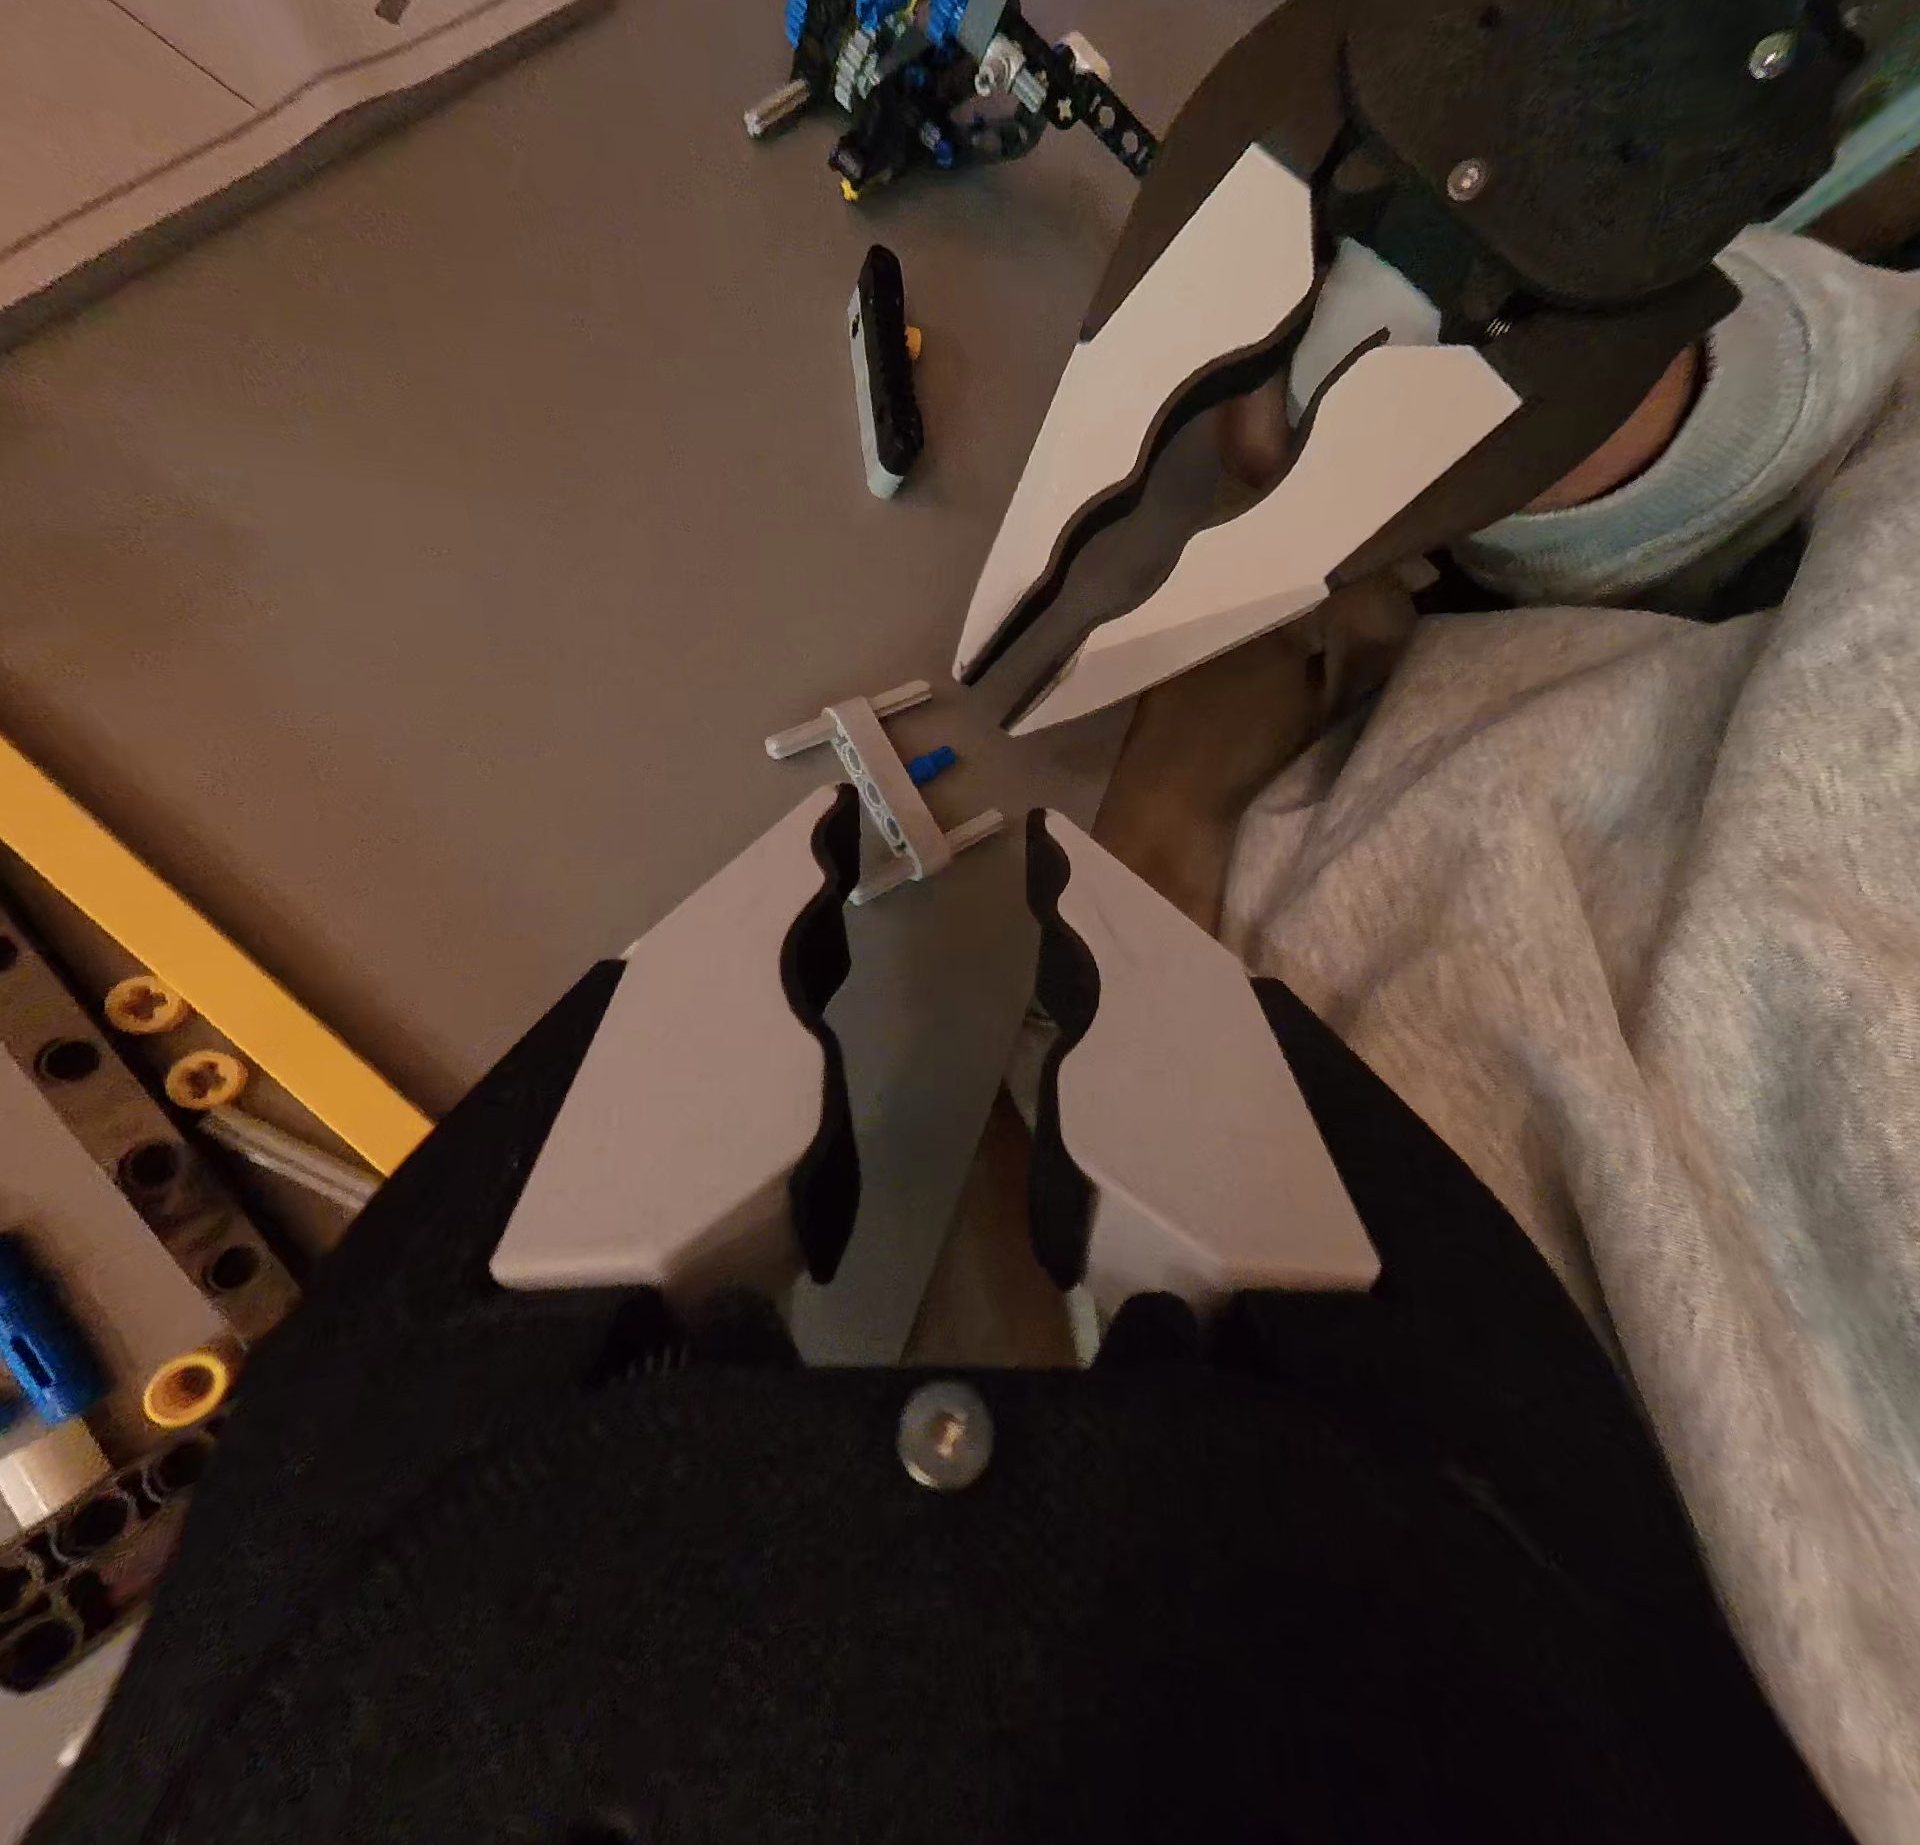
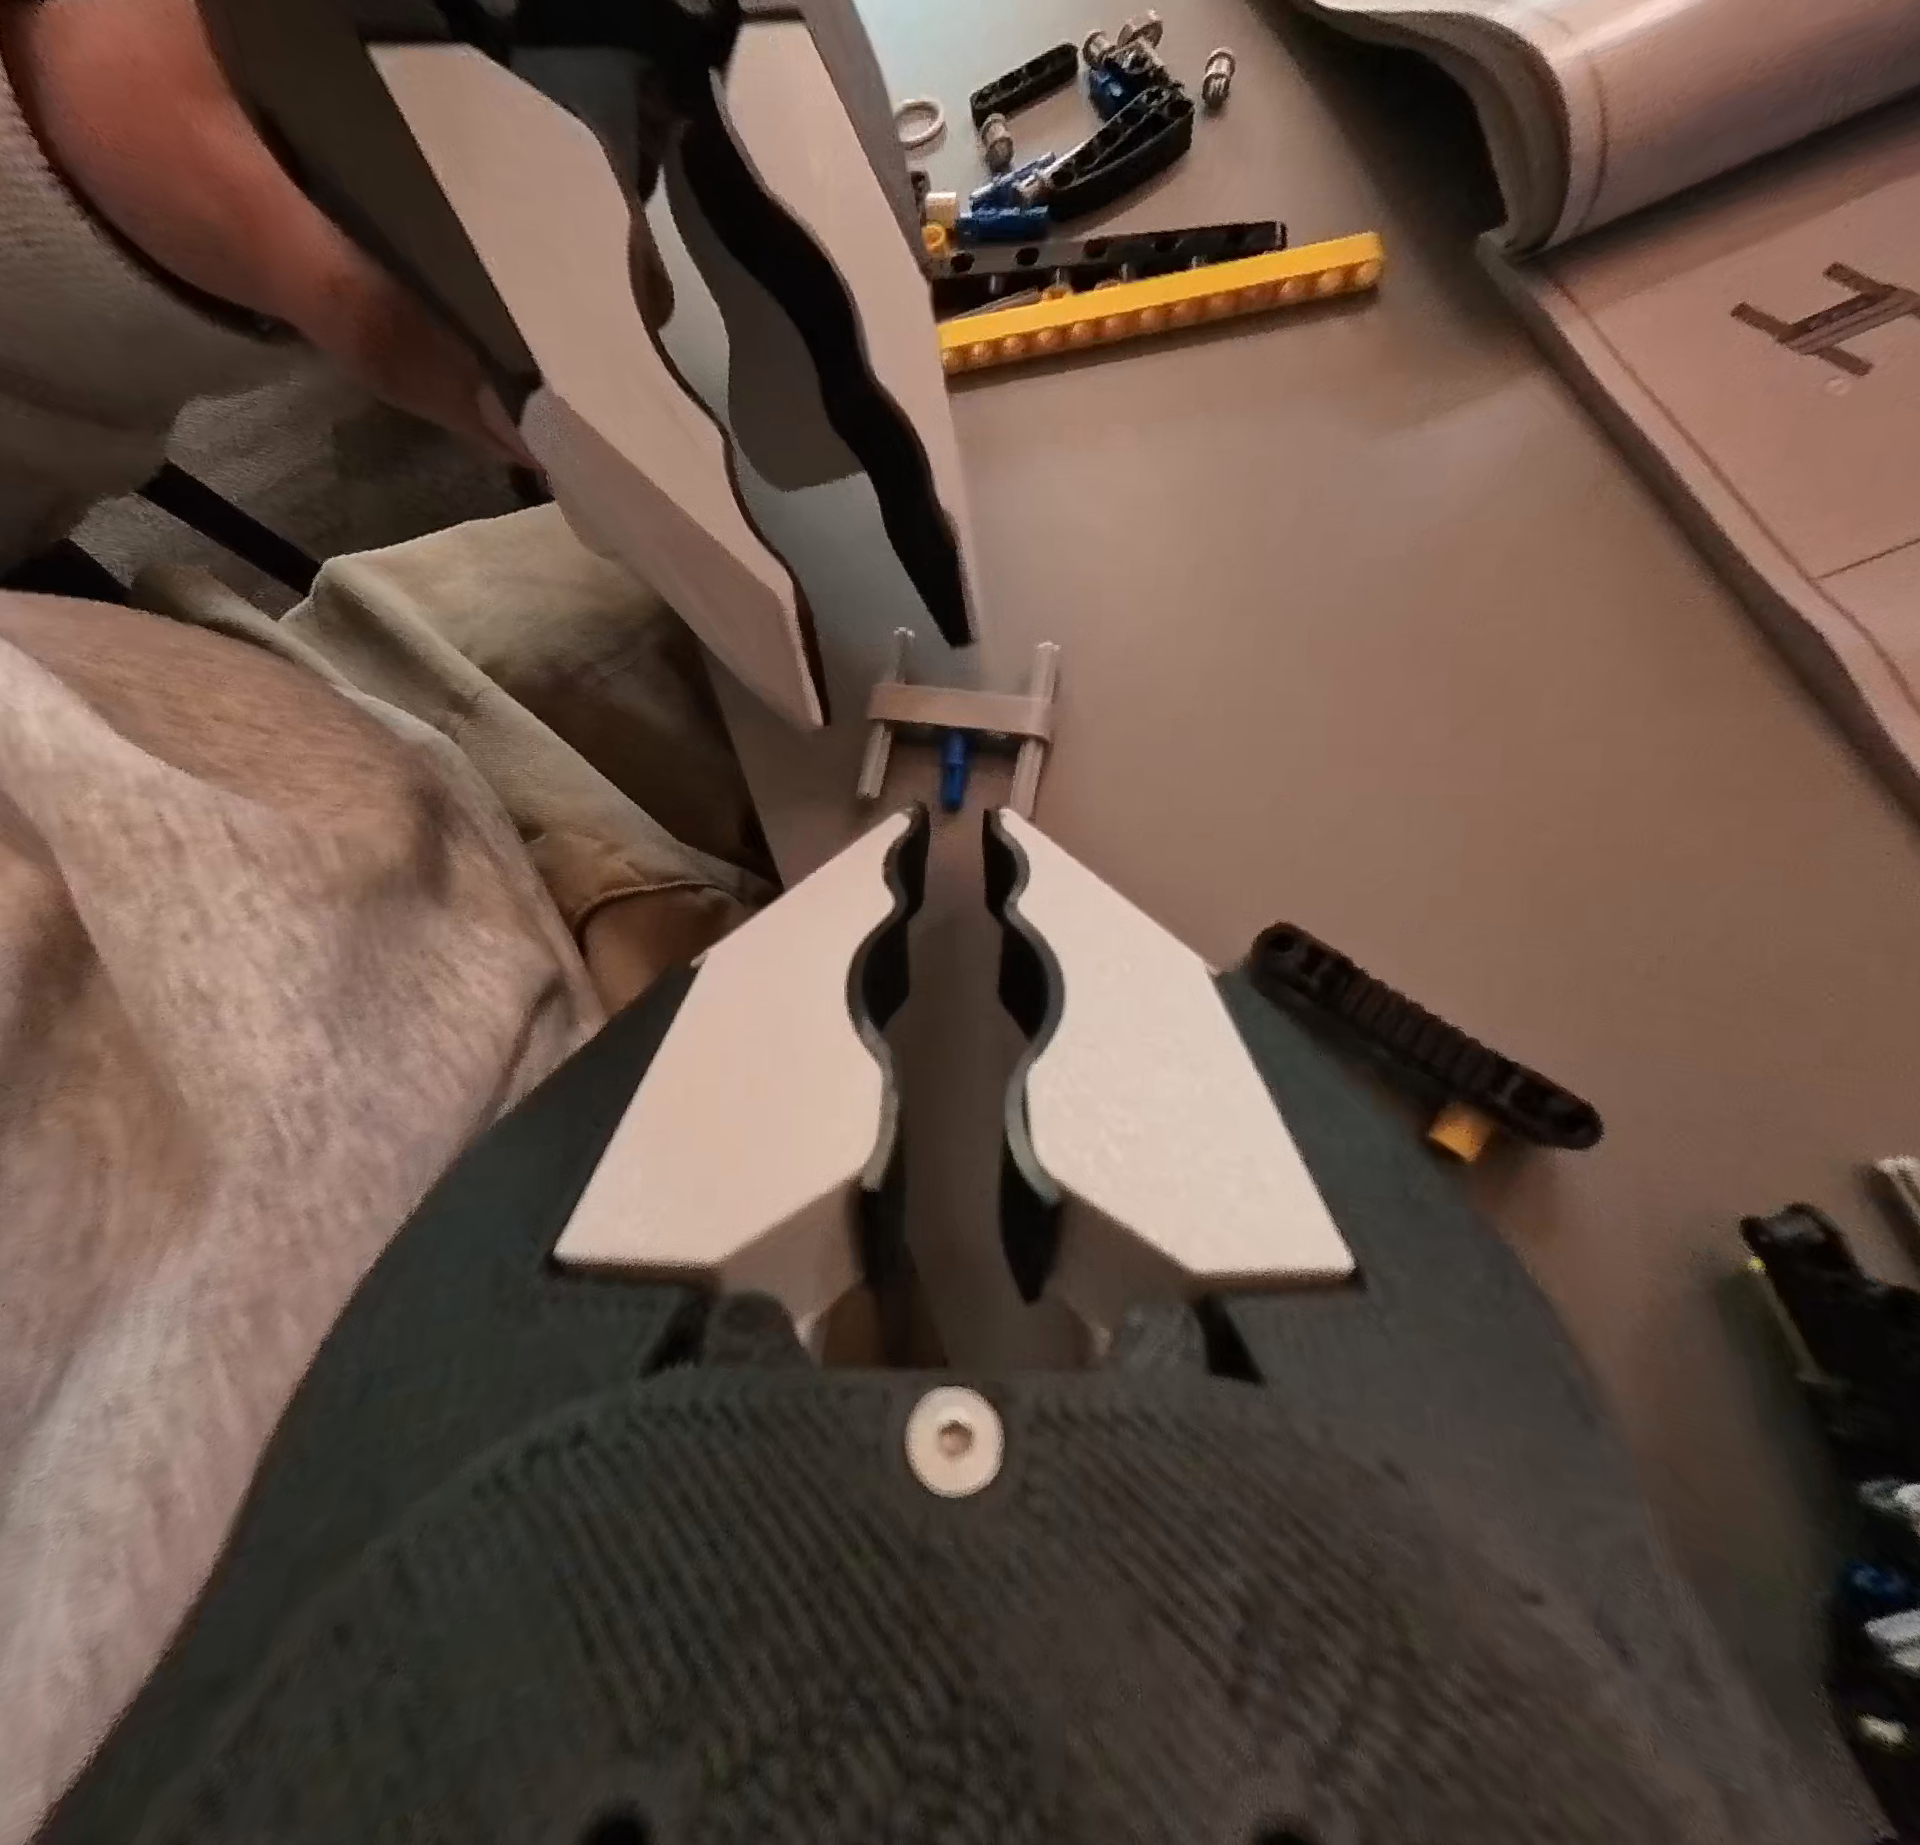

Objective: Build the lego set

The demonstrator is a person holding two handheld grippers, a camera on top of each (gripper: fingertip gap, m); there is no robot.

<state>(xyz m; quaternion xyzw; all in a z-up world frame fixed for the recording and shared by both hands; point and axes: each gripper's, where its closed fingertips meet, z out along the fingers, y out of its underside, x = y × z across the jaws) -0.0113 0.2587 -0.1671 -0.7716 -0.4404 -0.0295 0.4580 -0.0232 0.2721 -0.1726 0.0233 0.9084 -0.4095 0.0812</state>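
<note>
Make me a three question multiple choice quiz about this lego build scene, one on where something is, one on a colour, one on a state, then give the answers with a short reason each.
1. Where does the small grey assembly lie?
A. Between the two grippers' tips
B. On the instruction booklet
C. On top of the yellow beam

2. What colour is the pin sticking out of that assembly?
A. Red
B. Blue
C. Green

3. How does the right gripper stand?
A. Shut on the black beam
B. Shut on the booklet
C. Open, holding nothing

Answers: 1 A, the left gripper and the right one meet at it from opposite sides on the table. 2 B, the pin shows blue in both views. 3 C, a gap shows between its fingertips with only table behind.
</note>
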